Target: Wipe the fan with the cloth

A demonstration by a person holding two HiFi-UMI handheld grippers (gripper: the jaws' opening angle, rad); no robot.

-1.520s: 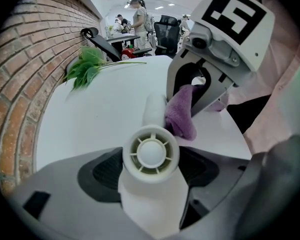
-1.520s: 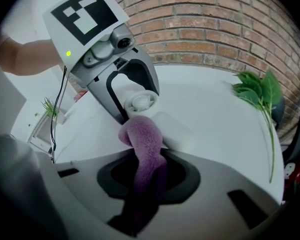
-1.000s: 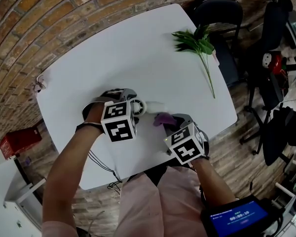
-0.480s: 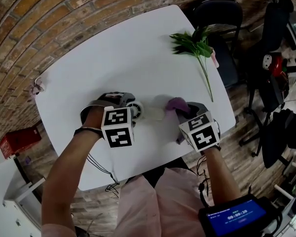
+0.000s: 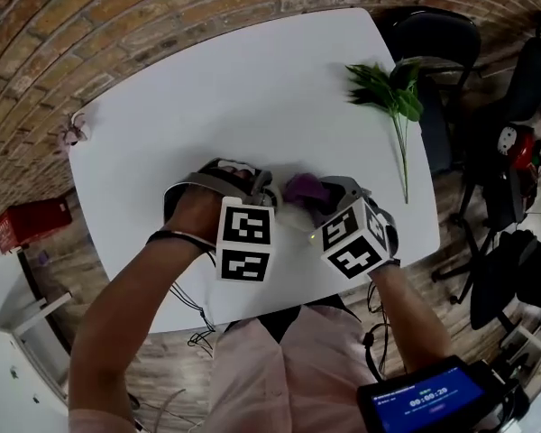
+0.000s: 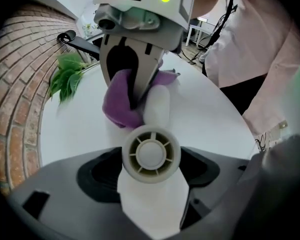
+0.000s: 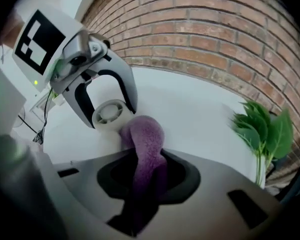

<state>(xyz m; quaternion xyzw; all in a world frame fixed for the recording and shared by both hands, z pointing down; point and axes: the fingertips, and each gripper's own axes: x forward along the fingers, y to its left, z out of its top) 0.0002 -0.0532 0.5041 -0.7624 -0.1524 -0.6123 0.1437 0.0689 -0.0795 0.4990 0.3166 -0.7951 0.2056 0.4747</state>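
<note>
The left gripper (image 5: 257, 186) has its fingers clenched on the small white fan (image 6: 151, 156), near the hub, over the near middle of the white worktop (image 5: 207, 88). The right gripper (image 7: 145, 179) grasps the purple cloth (image 7: 142, 134) between its fingers, and the cloth touches the fan's far blade. A green plant sprig (image 5: 389, 90) lies well apart.
</note>
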